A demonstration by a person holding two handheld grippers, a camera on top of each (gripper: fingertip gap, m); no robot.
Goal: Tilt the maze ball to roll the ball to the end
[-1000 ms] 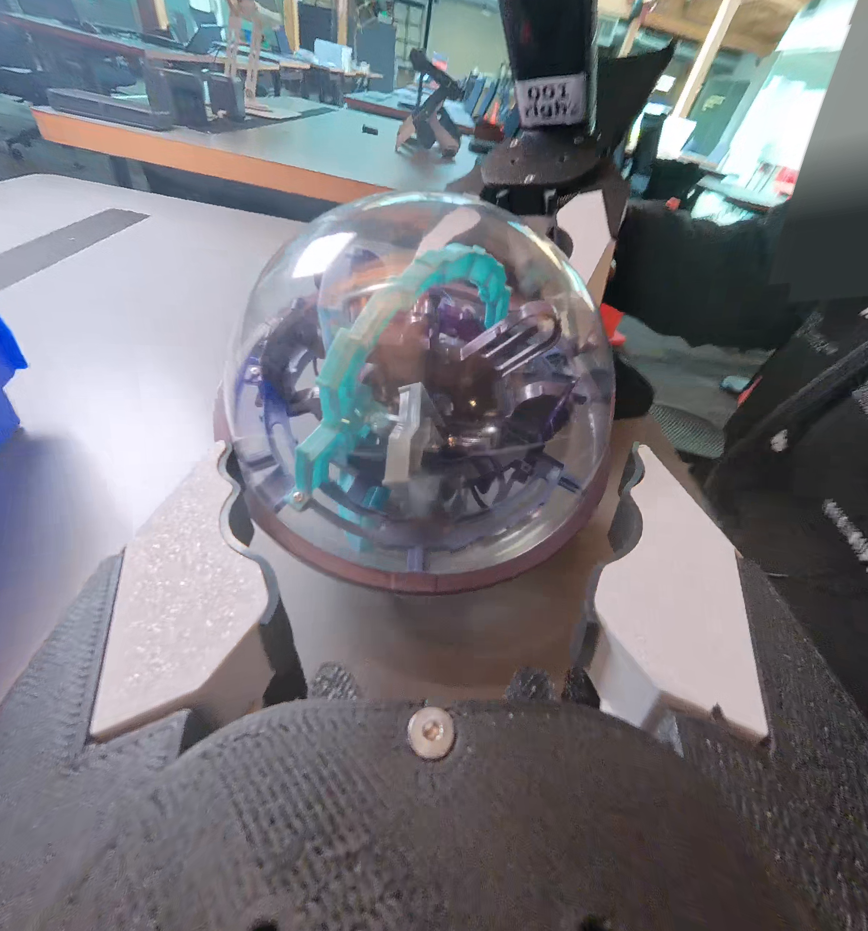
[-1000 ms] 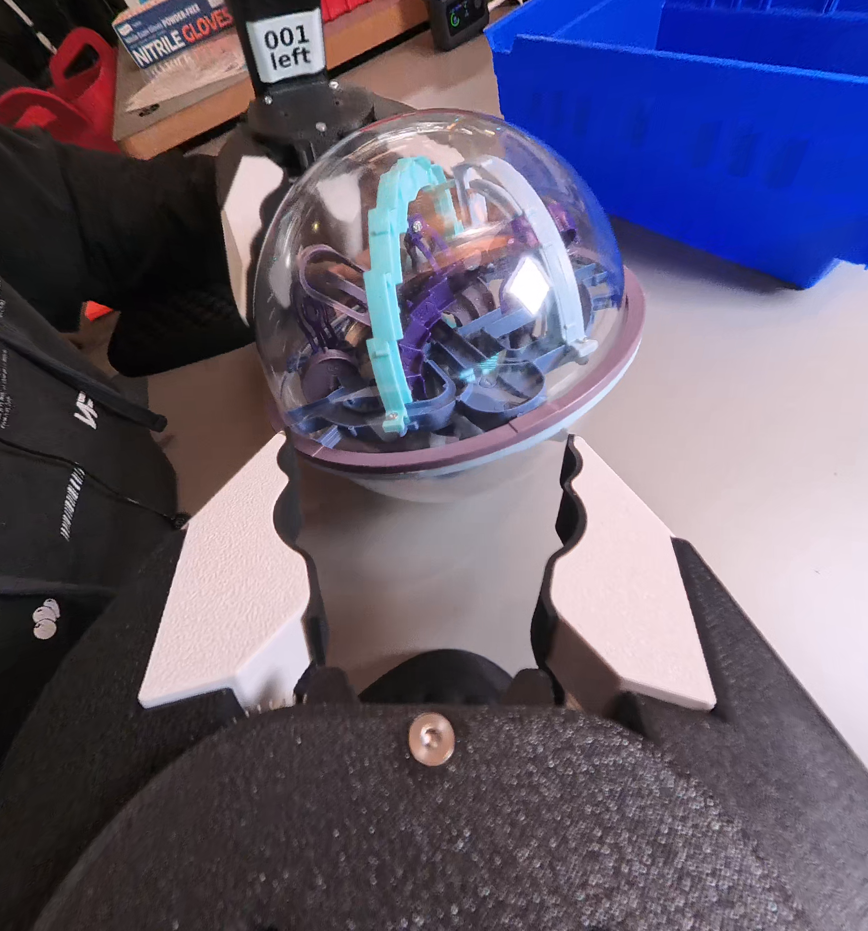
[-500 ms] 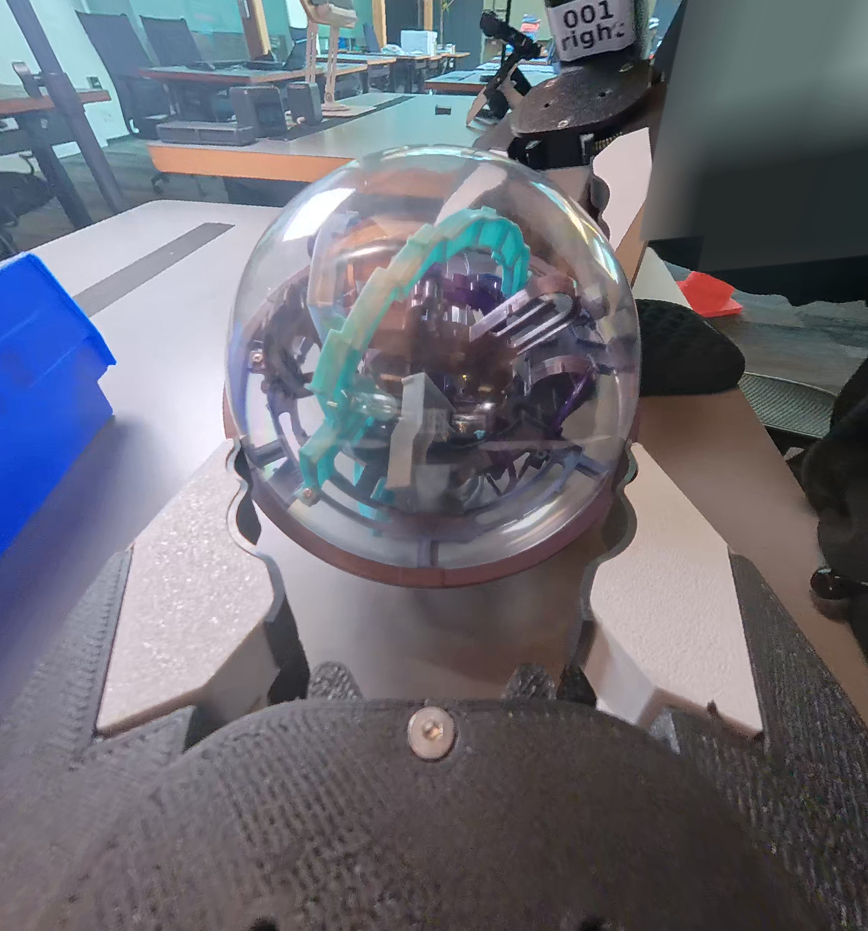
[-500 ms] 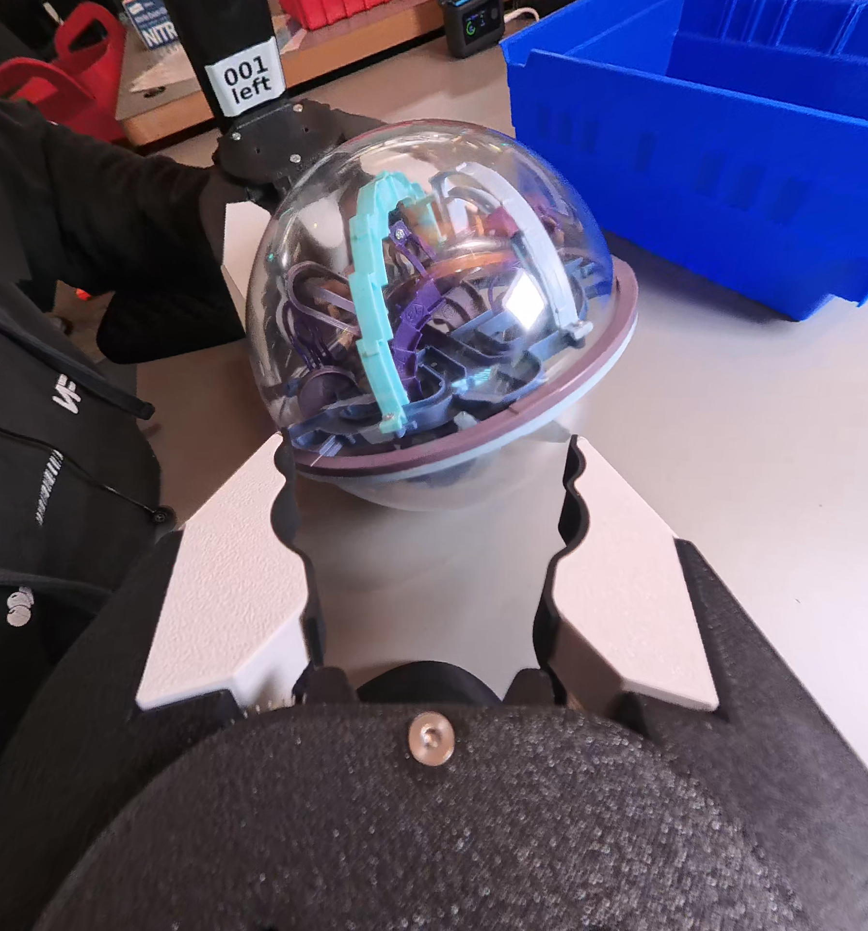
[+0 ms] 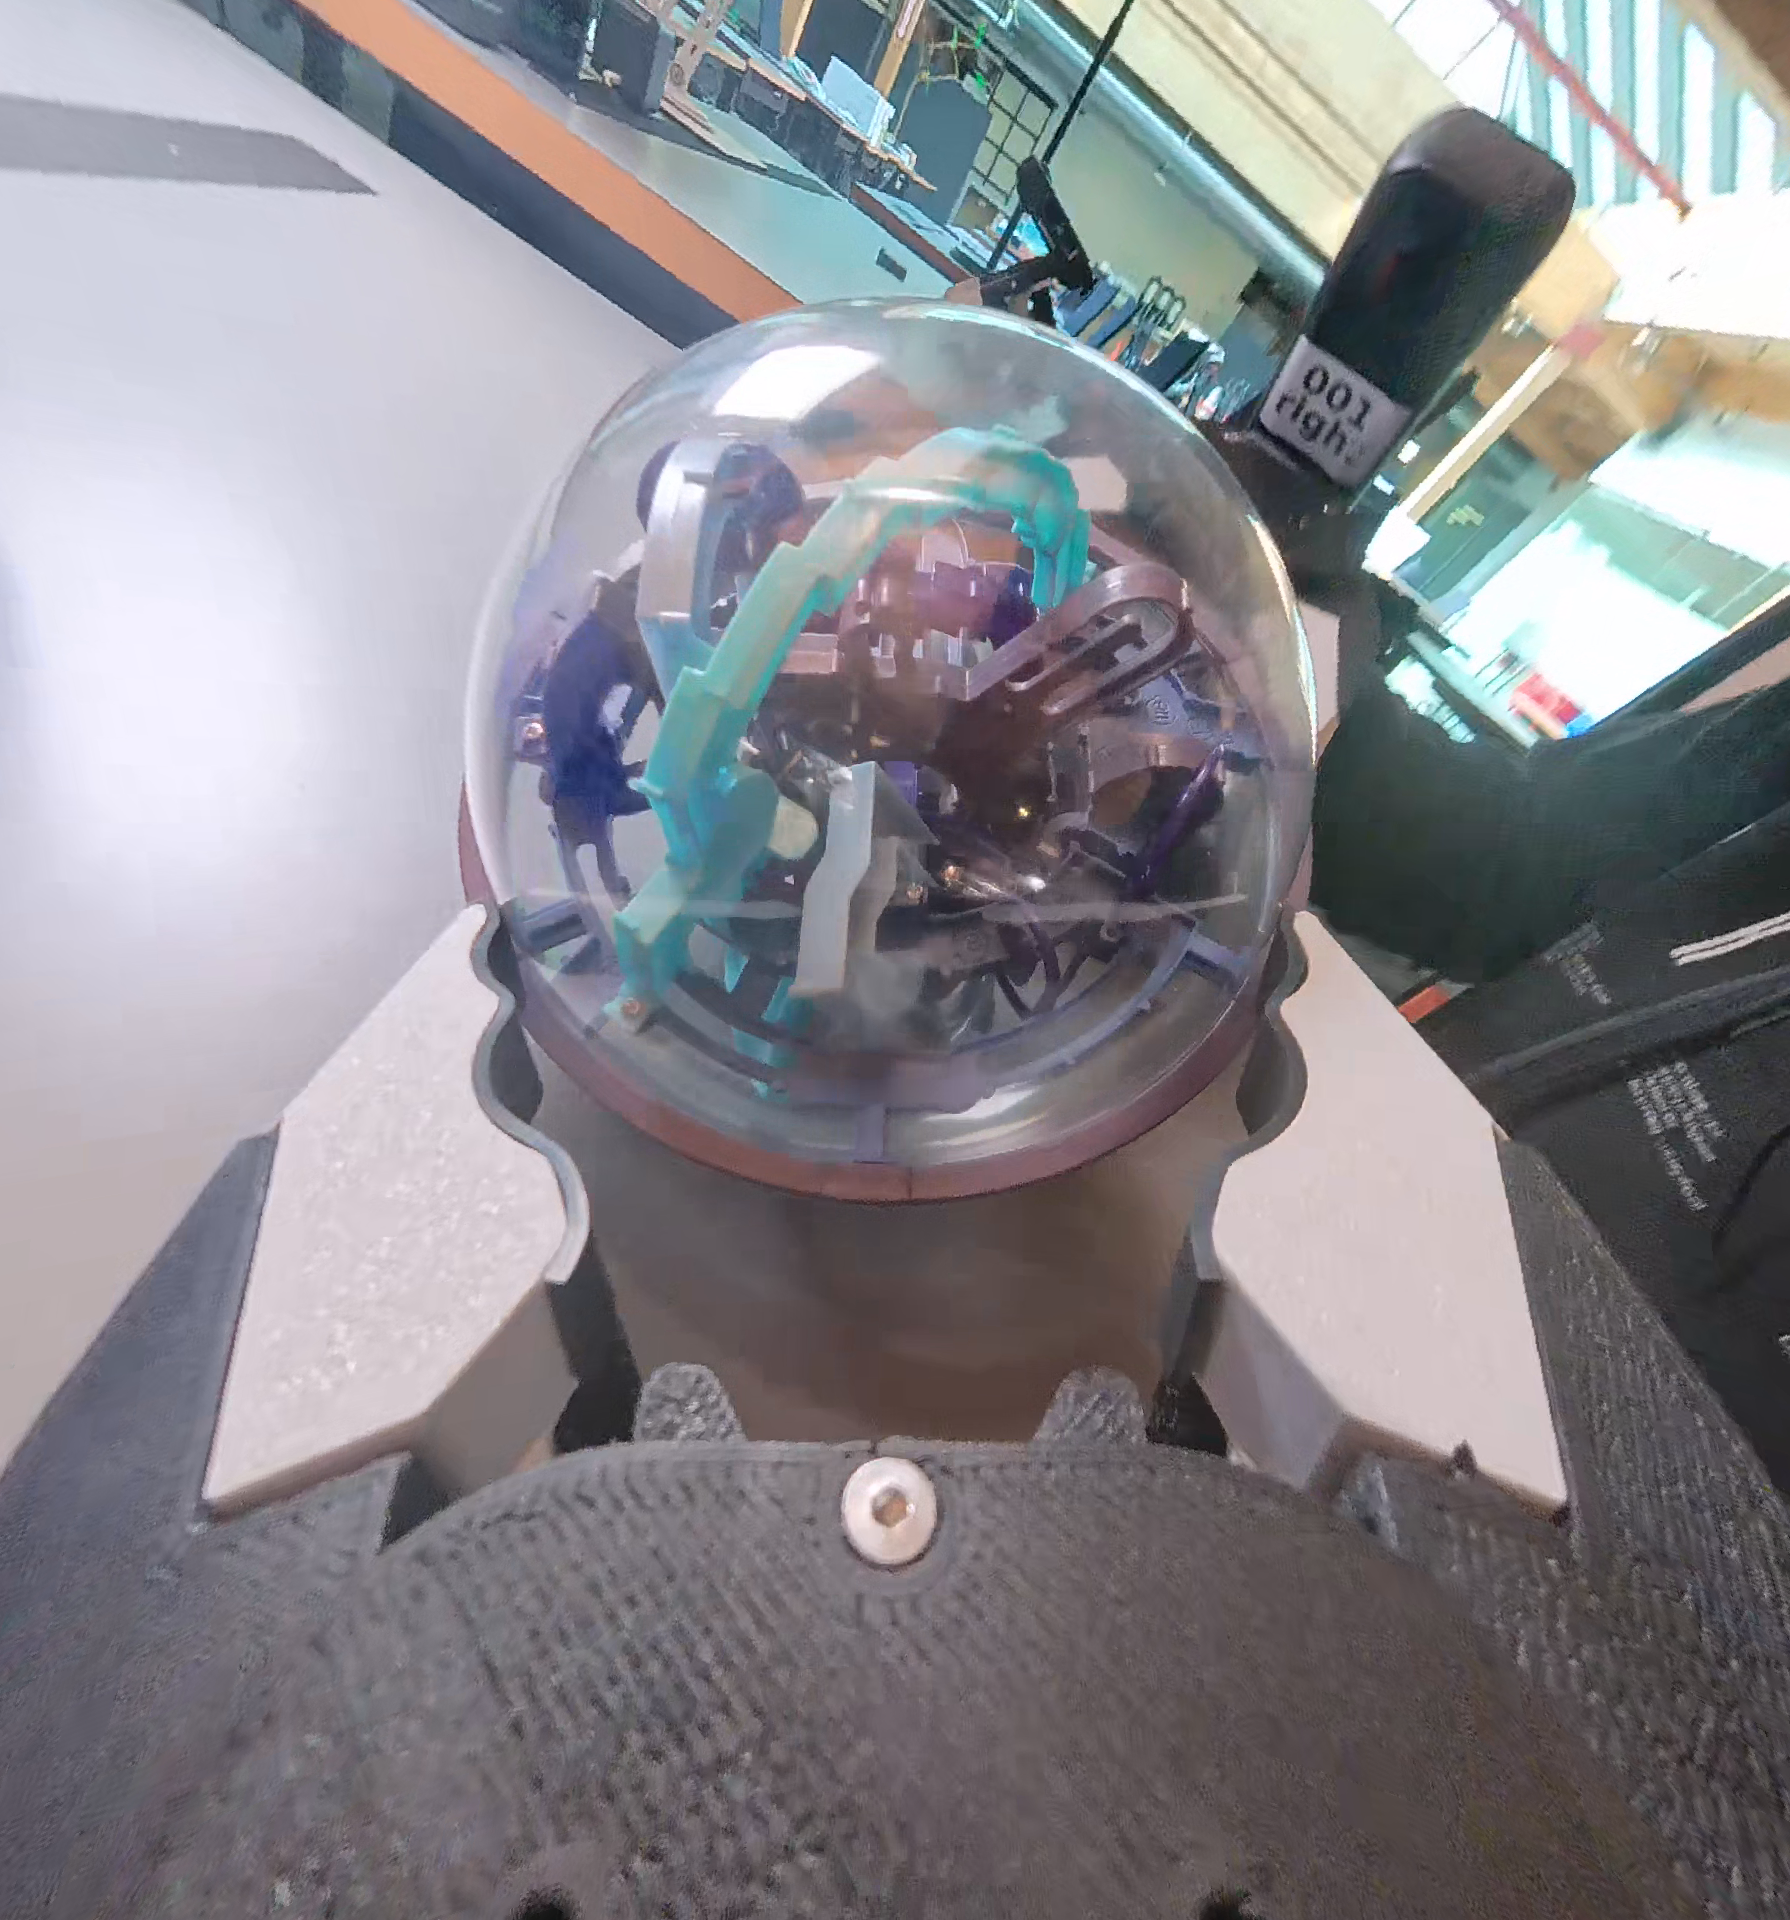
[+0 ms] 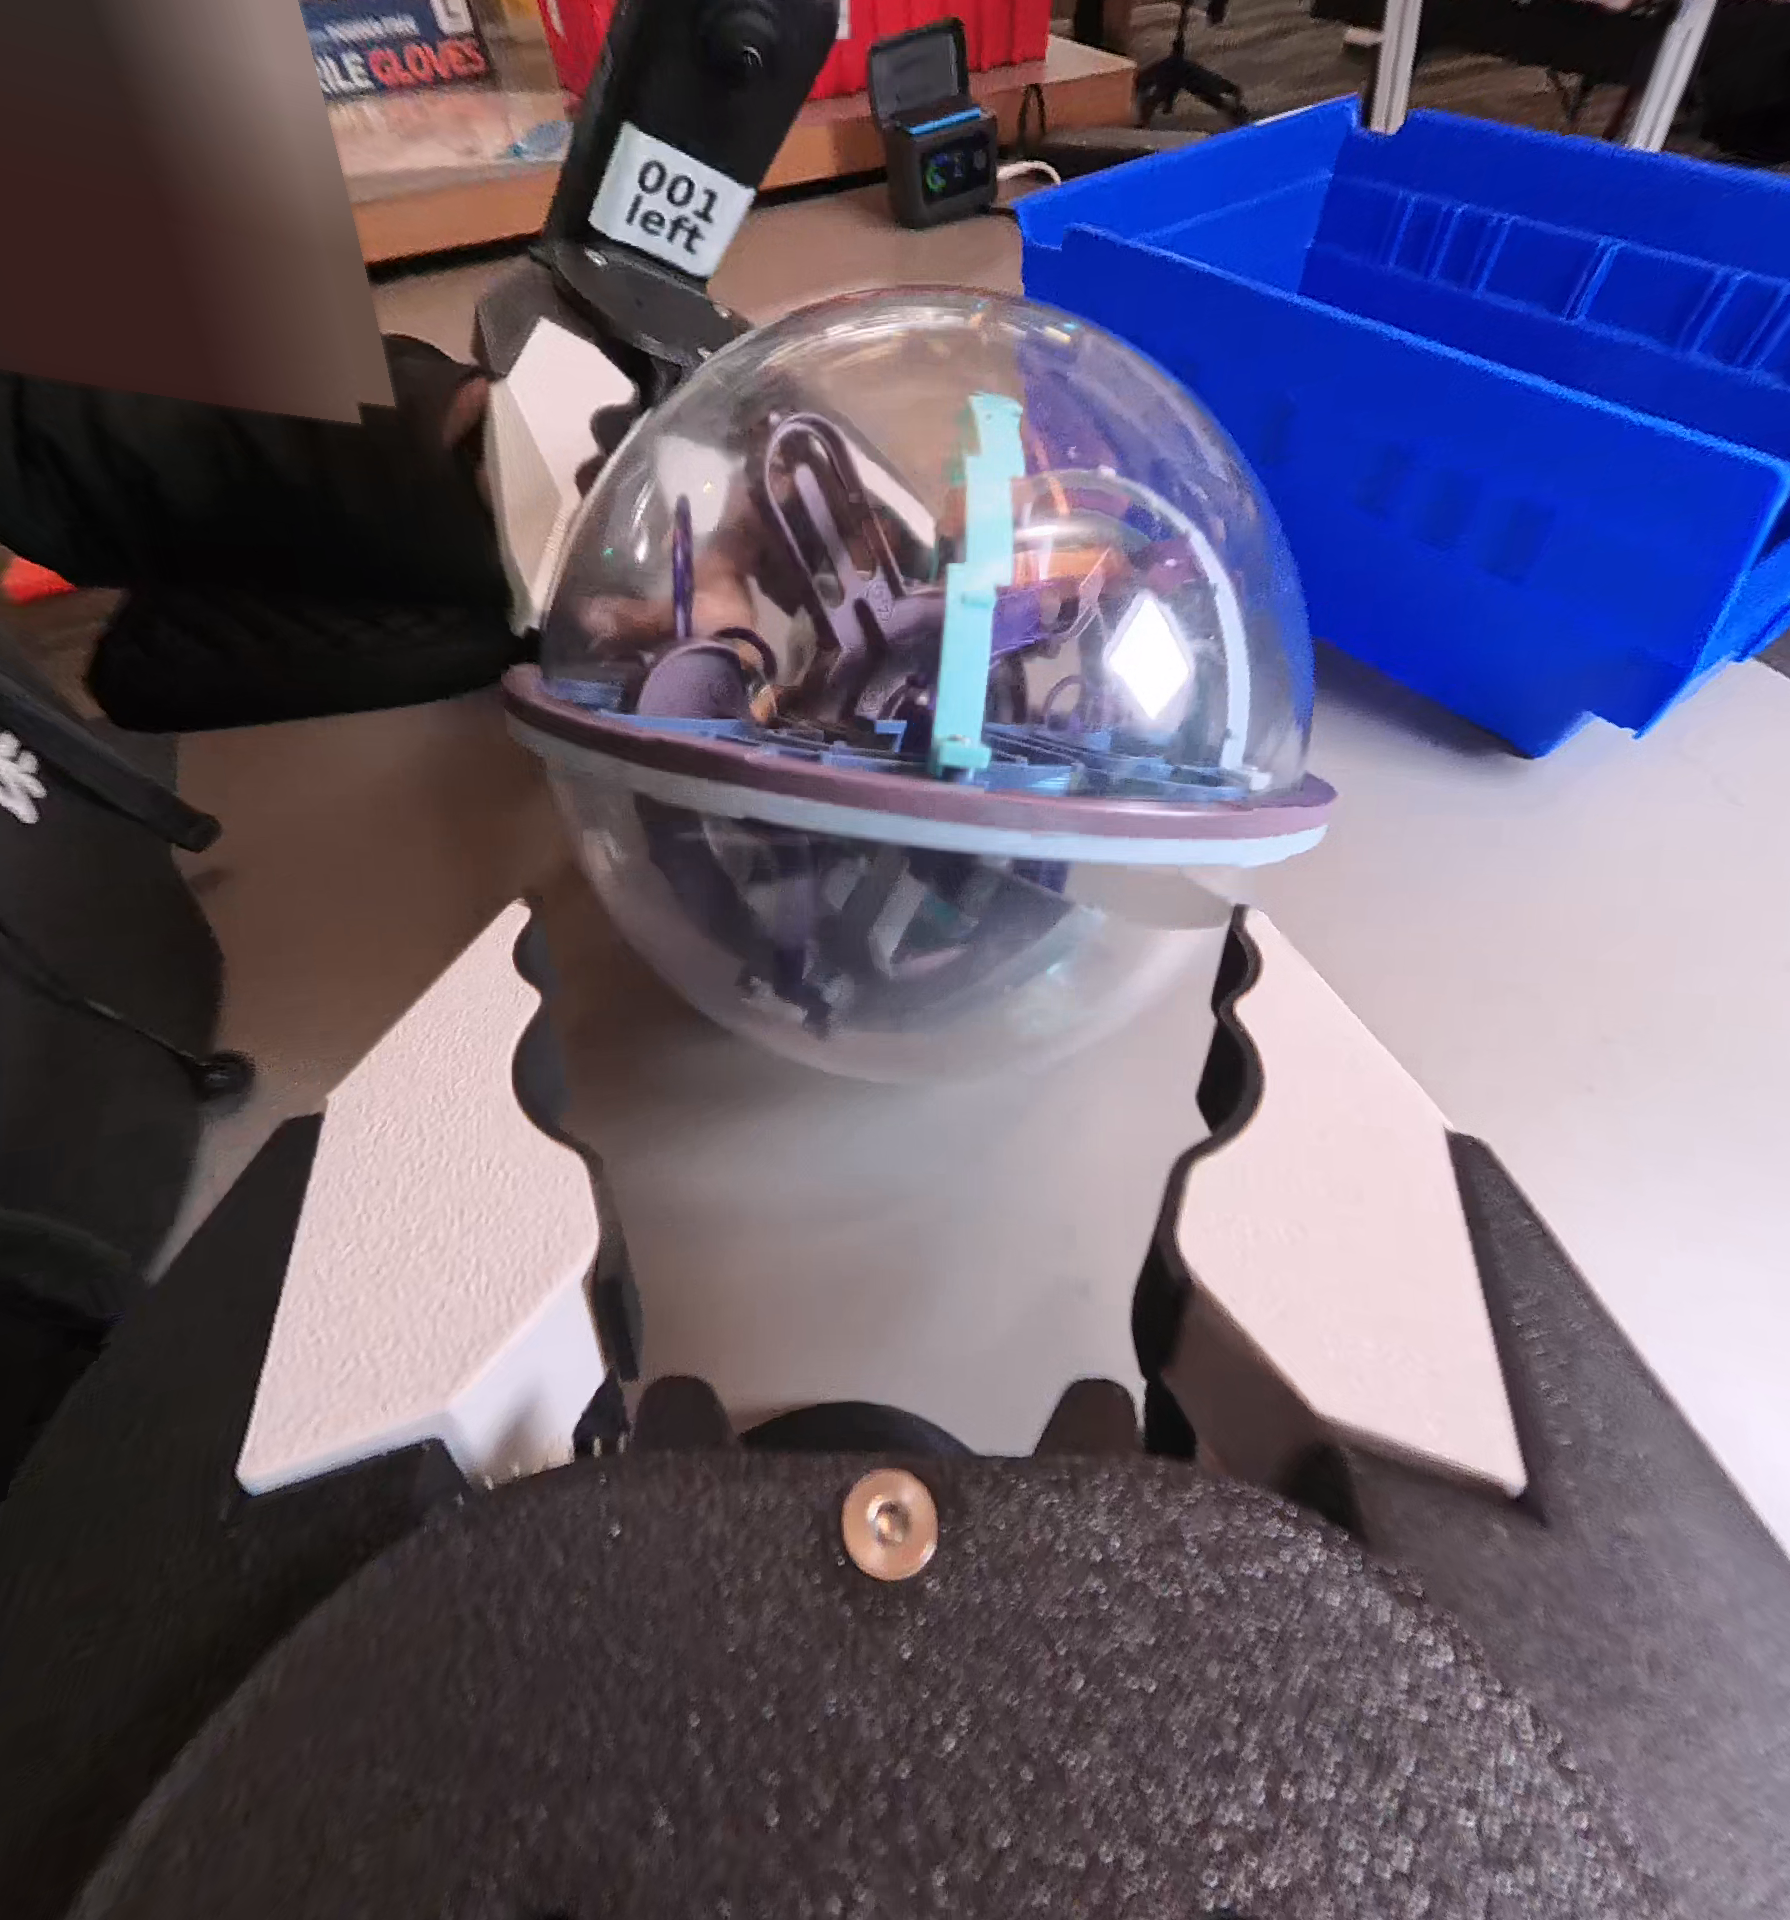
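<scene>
Maze ball (image 5: 886,748): clear, teal track inside, above table (image 6: 1493,935).
Left gripper (image 5: 886,935): clamped on ball.
Right gripper (image 6: 880,935): wide, ball between pads, contact unclear.
Bin (image 6: 1493,416): blue, beside ball.

Clear maze ball (image 6: 922,665), teal track, purple rim; blue bin (image 6: 1493,416).

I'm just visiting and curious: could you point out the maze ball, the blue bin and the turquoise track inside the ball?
maze ball (image 6: 870,416): right wrist view, clear upper dome.
blue bin (image 6: 1442,499): right wrist view, near side wall.
turquoise track (image 5: 725,686): left wrist view, middle of the stepped arch.
</scene>
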